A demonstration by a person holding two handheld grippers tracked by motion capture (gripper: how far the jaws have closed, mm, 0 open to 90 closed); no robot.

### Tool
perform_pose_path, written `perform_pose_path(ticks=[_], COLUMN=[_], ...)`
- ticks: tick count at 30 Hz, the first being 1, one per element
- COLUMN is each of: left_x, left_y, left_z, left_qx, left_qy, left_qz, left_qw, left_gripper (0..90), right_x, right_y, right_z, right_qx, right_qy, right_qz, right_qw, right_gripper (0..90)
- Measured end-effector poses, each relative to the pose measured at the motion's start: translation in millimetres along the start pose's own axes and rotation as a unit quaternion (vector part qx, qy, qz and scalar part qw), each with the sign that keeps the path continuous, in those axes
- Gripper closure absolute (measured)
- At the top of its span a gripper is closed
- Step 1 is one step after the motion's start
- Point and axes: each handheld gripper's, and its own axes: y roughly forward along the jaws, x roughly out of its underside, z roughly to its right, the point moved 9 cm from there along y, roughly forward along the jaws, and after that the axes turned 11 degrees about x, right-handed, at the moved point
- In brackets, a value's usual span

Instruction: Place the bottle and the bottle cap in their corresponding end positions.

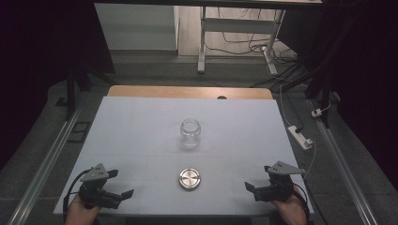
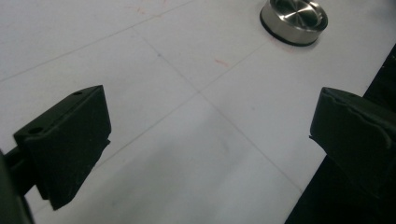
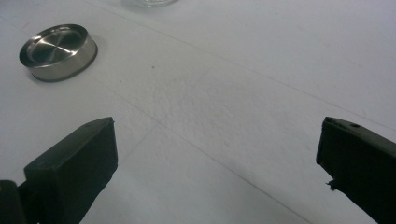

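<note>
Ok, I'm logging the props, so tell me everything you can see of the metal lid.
The metal lid is a round, shallow, brushed-steel-looking disc with a raised rim, a dished top showing concentric rings, and a dark band around its base. It lies flat on the white table, nearer the person than the open glass jar, apart from it. Nothing touches it.

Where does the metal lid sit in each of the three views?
High view: the metal lid lies flat on the white table, near the front edge, between the two grippers and in front of the glass jar.
Left gripper view: the lid is at the top right, beyond the open jaws.
Right gripper view: the lid is at the upper left.
Shared landmark: the faint crease lines crossing the white table.
</note>
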Motion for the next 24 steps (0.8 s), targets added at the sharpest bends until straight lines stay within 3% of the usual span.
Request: perform_pose_path(ticks=[15, 24], left_x=[19.2, 26.3], left_y=[-17.7, -25.9], left_z=[-5.2, -7.1], left_qx=[-0.027, -0.048], left_qy=[-0.027, -0.043], left_qz=[0.005, 0.005], left_qw=[0.9993, 0.9979], left_gripper=[0.0, 0.0], right_x=[14.3, 18.6], right_y=[-17.3, -21.6], right_z=[12.4, 14.1], right_qx=[0.020, 0.025], right_qy=[0.022, 0.019], right_qz=[-0.007, -0.012], right_qw=[0.9995, 0.9994], right_gripper=[0.0, 0.0])
